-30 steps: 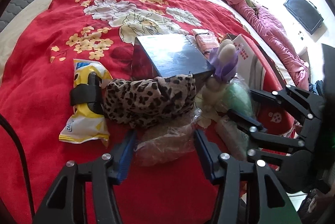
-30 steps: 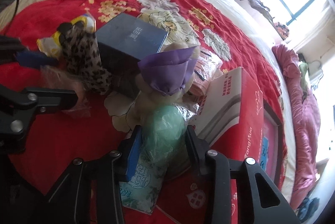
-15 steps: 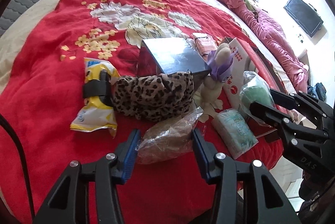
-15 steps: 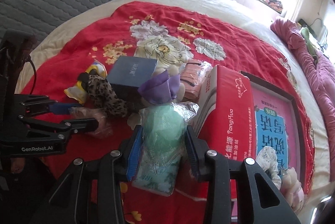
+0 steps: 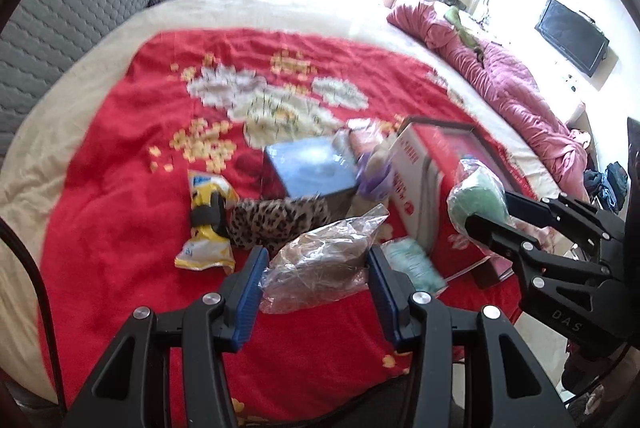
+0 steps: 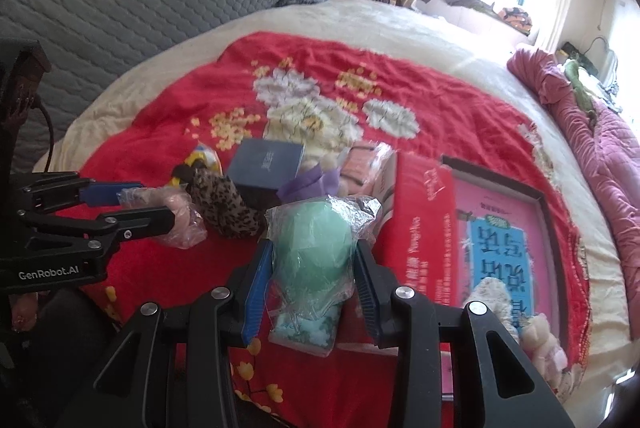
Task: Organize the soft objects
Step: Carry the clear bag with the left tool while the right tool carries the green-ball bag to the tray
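Left wrist view: the left gripper [image 5: 316, 280] has its blue pads pressed on either side of a clear plastic bag [image 5: 320, 264] with something brownish-pink inside, and the bag hangs between them above the red flowered blanket [image 5: 120, 156]. Its jaws stand partly open around the bag; they closed a little just before, with the bag between them. To the right, the right gripper [image 5: 484, 208] grips a green soft ball wrapped in clear plastic [image 5: 474, 196], also off the bed.

In the right wrist view the right gripper [image 6: 312, 268] is closed narrowly on that green ball [image 6: 316, 244], squeezing its sides. A pale green packet [image 6: 308, 328] lies on the blanket below it.

On the blanket behind sit a leopard-print cloth [image 5: 276, 220], a yellow snack packet [image 5: 206, 228], a dark blue box [image 5: 308, 172], a purple-bowed plush toy [image 5: 374, 172] and a red-and-white carton [image 5: 416, 188], all crowded together. A framed pink picture [image 6: 500, 228] lies beside the carton.
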Demonstrator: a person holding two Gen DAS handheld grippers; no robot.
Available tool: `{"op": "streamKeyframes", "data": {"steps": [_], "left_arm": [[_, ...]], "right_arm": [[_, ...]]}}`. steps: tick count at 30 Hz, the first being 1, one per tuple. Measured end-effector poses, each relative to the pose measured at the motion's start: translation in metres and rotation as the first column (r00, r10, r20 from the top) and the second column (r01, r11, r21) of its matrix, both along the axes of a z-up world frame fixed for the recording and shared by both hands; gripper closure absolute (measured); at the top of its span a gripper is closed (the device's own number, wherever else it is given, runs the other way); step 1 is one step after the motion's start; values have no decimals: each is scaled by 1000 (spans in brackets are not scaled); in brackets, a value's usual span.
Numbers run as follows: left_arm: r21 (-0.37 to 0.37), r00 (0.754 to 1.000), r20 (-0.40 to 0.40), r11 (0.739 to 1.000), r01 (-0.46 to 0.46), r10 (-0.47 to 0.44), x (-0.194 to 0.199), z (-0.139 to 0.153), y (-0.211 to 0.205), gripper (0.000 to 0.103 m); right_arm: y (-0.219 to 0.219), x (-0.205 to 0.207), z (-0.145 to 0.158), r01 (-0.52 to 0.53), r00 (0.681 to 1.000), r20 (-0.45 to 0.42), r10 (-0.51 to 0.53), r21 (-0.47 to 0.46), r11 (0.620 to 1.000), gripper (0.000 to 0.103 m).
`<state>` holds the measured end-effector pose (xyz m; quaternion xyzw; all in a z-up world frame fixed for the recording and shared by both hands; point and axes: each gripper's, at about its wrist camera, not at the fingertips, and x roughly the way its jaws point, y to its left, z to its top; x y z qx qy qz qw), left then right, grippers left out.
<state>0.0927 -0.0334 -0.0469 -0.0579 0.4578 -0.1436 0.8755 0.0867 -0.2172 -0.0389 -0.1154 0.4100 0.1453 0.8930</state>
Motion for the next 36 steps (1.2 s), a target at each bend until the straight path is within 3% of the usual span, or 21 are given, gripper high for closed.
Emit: {"op": "streamKeyframes", "data": {"steps": [10,19,27,36], "left_arm": [[70,991,131,998,-3,-6,-29,66,-31,53],[82,975,212,996,45,-61,-45,107,-68,53],[77,965,234,992,99,-115,-41,119,-106,53],[36,961,204,983,181,-185,-28,108,-154,53]], "right_arm": [[-35,-34,65,56,989,131,-65,72,996,62],[-76,-61,104,121,967,211,-145,123,985,62],[-124,-75,121,202,940,245,-237,159,966,62],[-173,-79,120,298,908,248,-338,184,936,62]]}}
